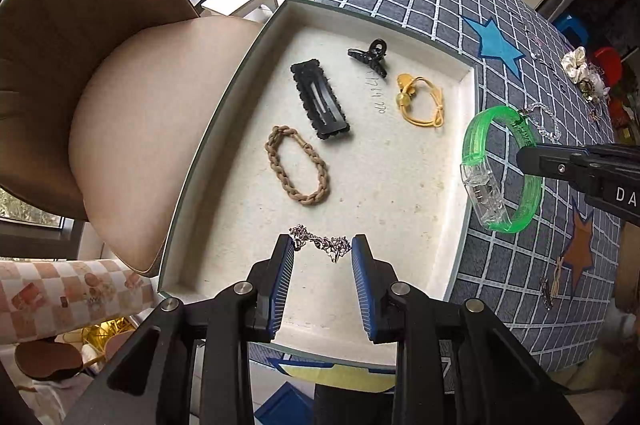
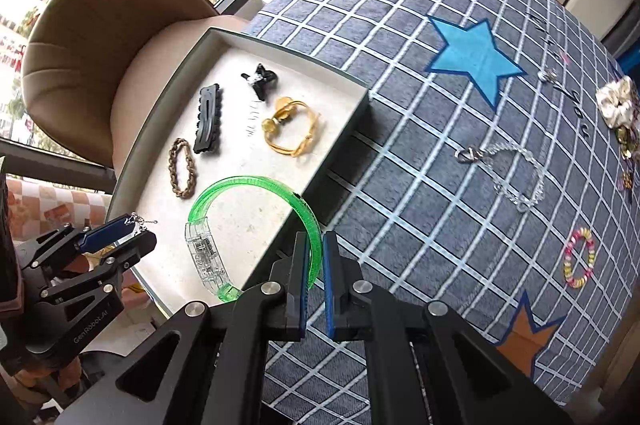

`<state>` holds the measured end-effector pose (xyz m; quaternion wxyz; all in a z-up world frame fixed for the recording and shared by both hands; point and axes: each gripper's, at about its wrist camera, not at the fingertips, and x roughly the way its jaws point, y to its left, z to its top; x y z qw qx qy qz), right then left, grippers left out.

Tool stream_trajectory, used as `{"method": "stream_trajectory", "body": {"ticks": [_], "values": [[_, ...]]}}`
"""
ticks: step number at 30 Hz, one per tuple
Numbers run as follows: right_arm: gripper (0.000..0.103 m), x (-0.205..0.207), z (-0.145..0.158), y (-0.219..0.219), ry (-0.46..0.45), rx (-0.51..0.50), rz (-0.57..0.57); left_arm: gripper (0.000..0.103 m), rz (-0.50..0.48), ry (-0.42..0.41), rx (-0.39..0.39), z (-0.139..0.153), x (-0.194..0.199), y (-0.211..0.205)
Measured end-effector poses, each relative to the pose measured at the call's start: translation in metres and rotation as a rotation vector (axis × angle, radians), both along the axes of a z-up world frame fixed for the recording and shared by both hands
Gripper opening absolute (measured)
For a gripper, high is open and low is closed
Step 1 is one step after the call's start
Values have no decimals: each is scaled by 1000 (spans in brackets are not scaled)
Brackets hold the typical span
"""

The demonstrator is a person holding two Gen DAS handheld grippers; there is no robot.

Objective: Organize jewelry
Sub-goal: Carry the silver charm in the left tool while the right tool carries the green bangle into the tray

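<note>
A white-lined tray [image 1: 448, 65] [image 2: 344, 109] holds a black barrette [image 1: 320, 101] [image 2: 208, 121], a black claw clip [image 1: 370, 57] [image 2: 260, 81], a yellow hair tie [image 1: 420, 101] [image 2: 290, 129] and a brown braided hair tie [image 1: 298, 167] [image 2: 183, 169]. My left gripper [image 1: 323, 249] [image 2: 136, 231] is open over the tray's near end, with a silver chain [image 1: 320, 243] [image 2: 140, 221] between its fingertips. My right gripper [image 2: 316, 251] is shut on a green bangle [image 1: 500, 165] [image 2: 256, 221] and holds it above the tray's right edge.
The table has a grey checked cloth [image 2: 400, 65] with stars. On it lie a clear bead bracelet [image 2: 516, 173] [image 1: 544, 121], a pink and yellow bracelet [image 2: 580, 257], a white scrunchie [image 2: 616, 101] [image 1: 576, 65] and other small pieces. A tan chair [image 1: 100, 85] stands left of the tray.
</note>
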<state>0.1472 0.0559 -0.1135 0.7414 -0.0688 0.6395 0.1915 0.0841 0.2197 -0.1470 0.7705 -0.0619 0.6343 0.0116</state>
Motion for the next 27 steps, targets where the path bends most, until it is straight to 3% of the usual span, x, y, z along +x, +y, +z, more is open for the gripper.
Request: {"method": "stream_trajectory", "body": {"ticks": [12, 22, 27], "values": [[7, 17, -59, 67, 81, -75, 87, 38, 21, 58, 10, -41, 5, 29], [7, 29, -94, 69, 104, -143, 72, 38, 19, 68, 11, -61, 26, 25], [7, 37, -94, 63, 81, -155, 54, 38, 8, 48, 17, -61, 40, 23]]}}
